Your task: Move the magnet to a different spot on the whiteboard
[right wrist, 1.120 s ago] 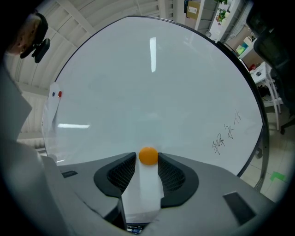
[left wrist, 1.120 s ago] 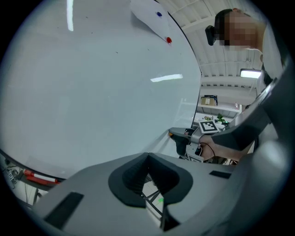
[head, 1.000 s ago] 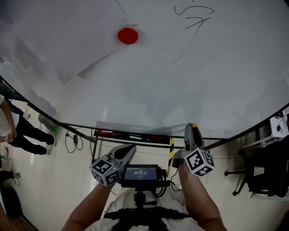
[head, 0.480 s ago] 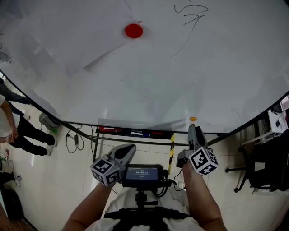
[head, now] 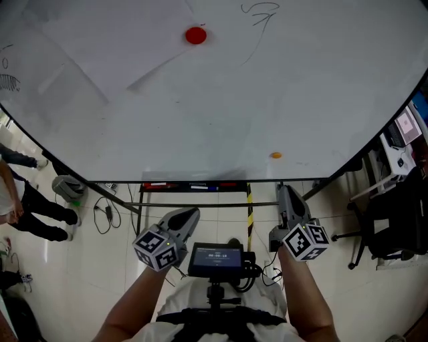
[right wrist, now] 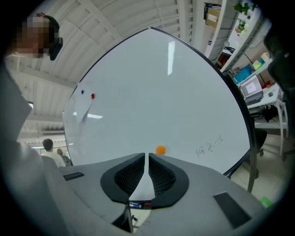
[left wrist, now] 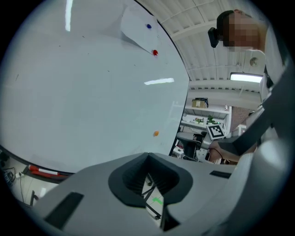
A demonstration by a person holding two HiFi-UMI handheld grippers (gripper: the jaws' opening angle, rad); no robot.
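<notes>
A small orange magnet (head: 275, 155) sticks low on the whiteboard (head: 221, 100), right of centre; it also shows as the orange magnet (left wrist: 156, 133) and, just past the right jaws, the orange magnet (right wrist: 160, 150). A red magnet (head: 196, 35) pins a paper sheet (head: 100, 53) near the top. Both grippers hang low by the person's waist, well below the board. My left gripper (head: 189, 215) is shut and empty. The jaws of my right gripper (head: 286, 194) are closing to a thin slit with nothing between them.
A marker tray (head: 194, 185) runs under the board's bottom edge. A black office chair (head: 394, 240) stands at the right, and a person (head: 13, 194) at the far left. A small screen (head: 217, 257) sits between the grippers. Pen scribbles (head: 257, 13) mark the board's top.
The view has pulled back and down, so the board sits higher and the orange magnet has come into sight. Both grippers have dropped slightly, the right one drifting right.
</notes>
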